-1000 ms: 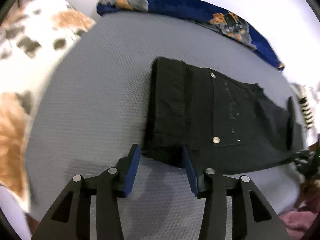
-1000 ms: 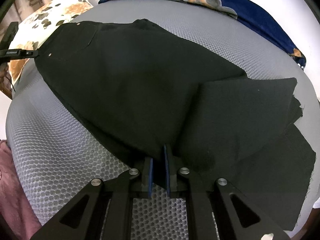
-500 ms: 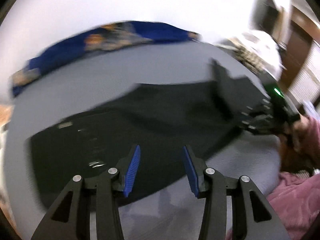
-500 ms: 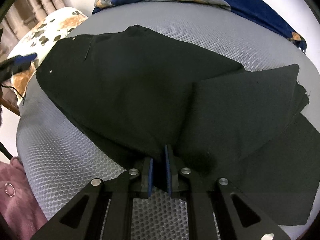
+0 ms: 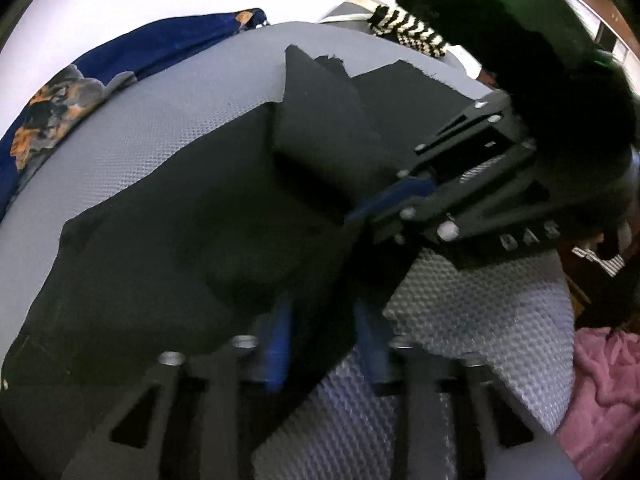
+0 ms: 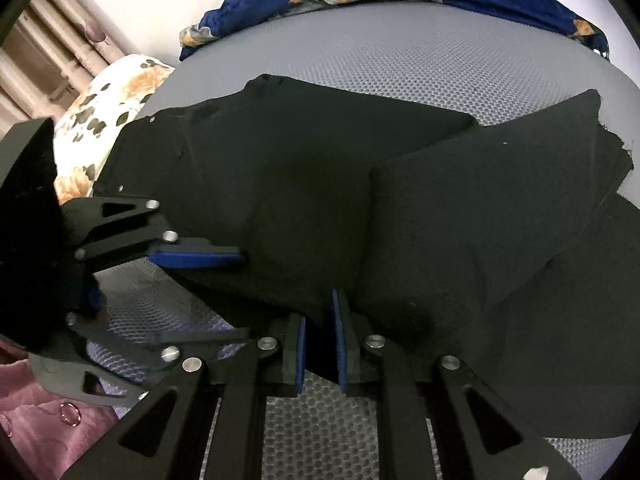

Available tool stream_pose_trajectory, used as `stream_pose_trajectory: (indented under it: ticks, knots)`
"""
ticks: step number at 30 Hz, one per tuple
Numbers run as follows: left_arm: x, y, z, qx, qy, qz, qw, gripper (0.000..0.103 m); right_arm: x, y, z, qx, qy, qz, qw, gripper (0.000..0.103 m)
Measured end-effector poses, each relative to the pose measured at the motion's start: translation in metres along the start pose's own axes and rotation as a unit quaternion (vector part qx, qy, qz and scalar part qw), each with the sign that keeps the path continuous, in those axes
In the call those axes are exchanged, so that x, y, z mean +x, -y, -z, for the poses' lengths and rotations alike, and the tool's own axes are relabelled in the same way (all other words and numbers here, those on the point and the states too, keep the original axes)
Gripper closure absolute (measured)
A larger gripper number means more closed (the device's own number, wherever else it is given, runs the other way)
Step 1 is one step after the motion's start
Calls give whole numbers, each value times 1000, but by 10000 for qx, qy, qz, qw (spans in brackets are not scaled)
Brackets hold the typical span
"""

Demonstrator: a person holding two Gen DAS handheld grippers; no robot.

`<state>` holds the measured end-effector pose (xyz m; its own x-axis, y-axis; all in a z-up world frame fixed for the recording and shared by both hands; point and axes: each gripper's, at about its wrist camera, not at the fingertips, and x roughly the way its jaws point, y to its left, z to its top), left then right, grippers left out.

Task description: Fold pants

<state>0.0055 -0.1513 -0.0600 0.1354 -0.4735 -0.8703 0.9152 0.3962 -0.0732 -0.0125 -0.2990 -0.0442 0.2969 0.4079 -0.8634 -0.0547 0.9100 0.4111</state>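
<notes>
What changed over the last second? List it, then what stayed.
The left tool left the waistband end and swung along the pants toward the right tool; its open fingers now straddle the near edge of the cloth, beside the right one. Unchanged: the right tool's pinch on the cloth, the pants' position on the grey mattress.

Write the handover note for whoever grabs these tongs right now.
Right tongs: shut on the near edge of the black pants.
Left tongs: open, pads straddling the same edge beside the right tongs, not yet closed.
Pants lie on the grey mattress, one leg end already turned over on itself.
Left: close the left tongs, finish the fold and flatten it.
</notes>
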Motion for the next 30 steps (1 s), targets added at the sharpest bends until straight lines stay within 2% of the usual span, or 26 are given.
stream_pose_trajectory:
  ticks: [3, 6, 8, 10, 12, 15, 18, 19, 20, 23, 25, 27, 30]
  knots:
    - [5, -9, -3, -195, -59, 58, 9998, 96, -2, 4, 2, 18, -53, -74, 10000, 87]
    - [4, -13, -1, -370, -35, 140, 9992, 97, -15, 12, 5, 102, 11, -330, 9994, 79]
    - [6, -13, 1, -430, -90, 156, 9989, 97, -28, 20, 6, 166, 96, -460, 9988, 59]
    - [7, -11, 2, -450, -94, 158, 9988, 97, -49, 35, 6, 291, 433, -364, 9980, 51]
    - [5, -11, 2, -472, -82, 185, 9987, 97, -66, 58, 6, 552, 744, -189, 9955, 52]
    - [1, -13, 2, -623, -37, 259, 9977, 97, -84, 117, 2, 1401, 1132, 42, 9836, 51]
    - [0, -13, 0, -697, -59, 233, 9973, 97, -87, 183, -4, 2286, 1445, 101, 9627, 51]
    - [-1, -12, 0, -705, -63, 210, 9973, 97, -86, 209, -5, 2640, 1518, 132, 9524, 51]
    - [-2, -13, 1, -718, -73, 204, 9972, 97, -84, 220, -6, 2810, 1552, 113, 9470, 53]
    - [-2, -13, 1, -807, -100, 199, 9965, 97, -77, 264, -6, 3528, 1736, -138, 9194, 55]
    - [-1, -14, 0, -864, -123, 211, 9960, 97, -75, 279, -6, 3790, 1892, -261, 9055, 57]
    - [0, -14, 0, -893, -147, 208, 9957, 97, -74, 282, -12, 3853, 1962, -327, 9011, 59]
    - [2, -15, 0, -947, -182, 222, 9951, 97, -77, 281, -22, 3767, 1981, -411, 9040, 62]
